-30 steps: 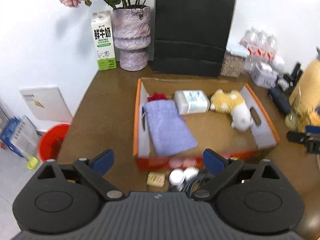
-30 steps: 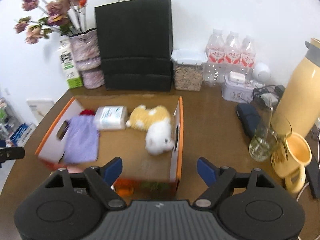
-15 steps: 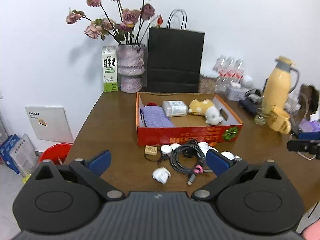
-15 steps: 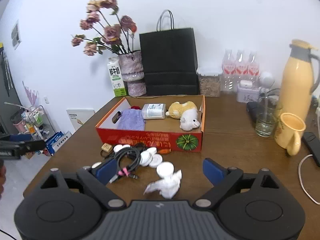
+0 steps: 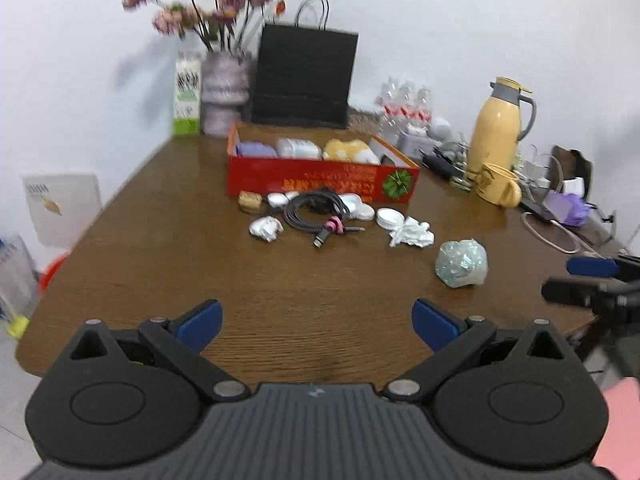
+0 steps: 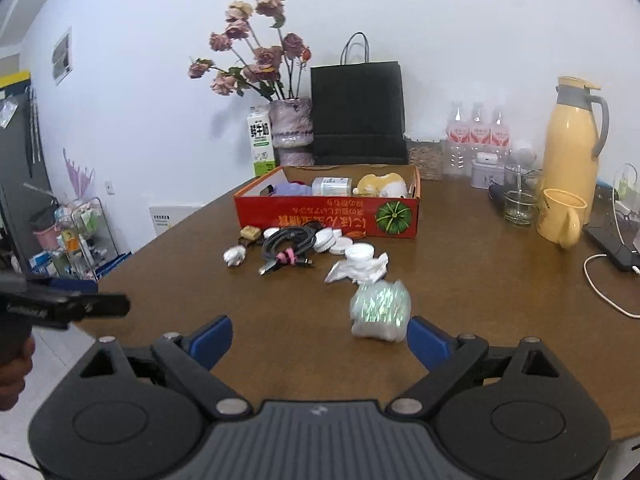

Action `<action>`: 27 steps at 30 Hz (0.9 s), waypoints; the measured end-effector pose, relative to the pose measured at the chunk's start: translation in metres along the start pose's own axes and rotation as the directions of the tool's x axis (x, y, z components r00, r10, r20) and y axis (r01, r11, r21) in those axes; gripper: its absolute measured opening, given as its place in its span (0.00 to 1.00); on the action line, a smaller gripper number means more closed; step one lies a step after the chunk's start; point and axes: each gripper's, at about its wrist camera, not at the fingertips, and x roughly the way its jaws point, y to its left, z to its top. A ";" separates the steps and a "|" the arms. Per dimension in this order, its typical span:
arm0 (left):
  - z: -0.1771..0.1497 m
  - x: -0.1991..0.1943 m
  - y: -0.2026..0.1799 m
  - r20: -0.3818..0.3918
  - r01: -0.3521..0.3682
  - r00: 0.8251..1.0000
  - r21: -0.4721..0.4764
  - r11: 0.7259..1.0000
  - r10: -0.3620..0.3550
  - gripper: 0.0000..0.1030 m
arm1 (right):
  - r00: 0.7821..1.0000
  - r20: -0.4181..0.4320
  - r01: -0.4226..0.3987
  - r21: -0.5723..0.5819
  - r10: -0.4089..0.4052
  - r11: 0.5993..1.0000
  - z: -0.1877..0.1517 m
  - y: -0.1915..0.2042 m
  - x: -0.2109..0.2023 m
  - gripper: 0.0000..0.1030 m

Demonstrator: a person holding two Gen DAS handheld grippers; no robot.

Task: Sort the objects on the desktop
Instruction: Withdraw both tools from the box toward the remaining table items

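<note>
Both hand-held grippers hang released over the worktop's near edge.
The right hand-held gripper [image 6: 320, 338], its jaws just widened and empty, has a crumpled wrapper ball [image 6: 380, 312] just ahead by its right finger; the left hand-held gripper [image 5: 318, 320] grasps nothing, so loose clutter beside the red box [image 5: 320, 178] looks unsorted.

In the left wrist view the flowers [image 5: 208, 12] are blurred and their tops are cut by the upper edge. The print on the milk carton [image 5: 187, 98] is smeared and cannot be read there. The water bottles [image 5: 404, 106] far on the desk [image 5: 160, 264] melt into one pale mass. The red box [image 6: 328, 210] hides the lower parts of the things inside it, and its front wall hides the far part of the black cable [image 6: 290, 242]. In the right wrist view the crumpled shiny ball [image 6: 380, 308] is blurred. The hand [image 6: 14, 364] at the left edge is cut off.
</note>
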 end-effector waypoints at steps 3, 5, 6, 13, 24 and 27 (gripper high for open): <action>-0.020 -0.013 -0.021 0.092 -0.043 0.995 0.060 0.997 0.037 1.00 | 0.999 -0.037 0.007 -0.057 -0.010 0.998 -0.015 0.010 0.010 0.92; -0.033 -0.016 -0.035 0.145 -0.093 0.986 0.097 0.991 0.079 1.00 | 0.999 -0.050 0.002 -0.053 -0.005 0.999 -0.022 0.016 0.016 0.92; -0.036 -0.016 -0.040 0.156 -0.108 0.984 0.105 0.989 0.090 1.00 | 0.999 -0.052 -0.007 -0.048 0.005 0.999 -0.025 0.018 0.017 0.92; -0.050 -0.006 -0.052 0.100 -0.075 0.993 0.122 0.990 0.063 1.00 | 1.000 -0.027 0.015 -0.029 -0.016 0.999 -0.036 0.019 0.020 0.92; -0.054 -0.001 -0.049 0.055 -0.084 0.995 0.124 0.989 0.078 1.00 | 1.000 0.013 0.020 0.051 -0.020 0.998 -0.037 0.010 0.017 0.92; -0.053 0.002 -0.044 0.054 -0.108 0.993 0.123 0.987 0.102 1.00 | 1.000 0.009 0.027 0.056 -0.027 0.998 -0.036 0.012 0.021 0.92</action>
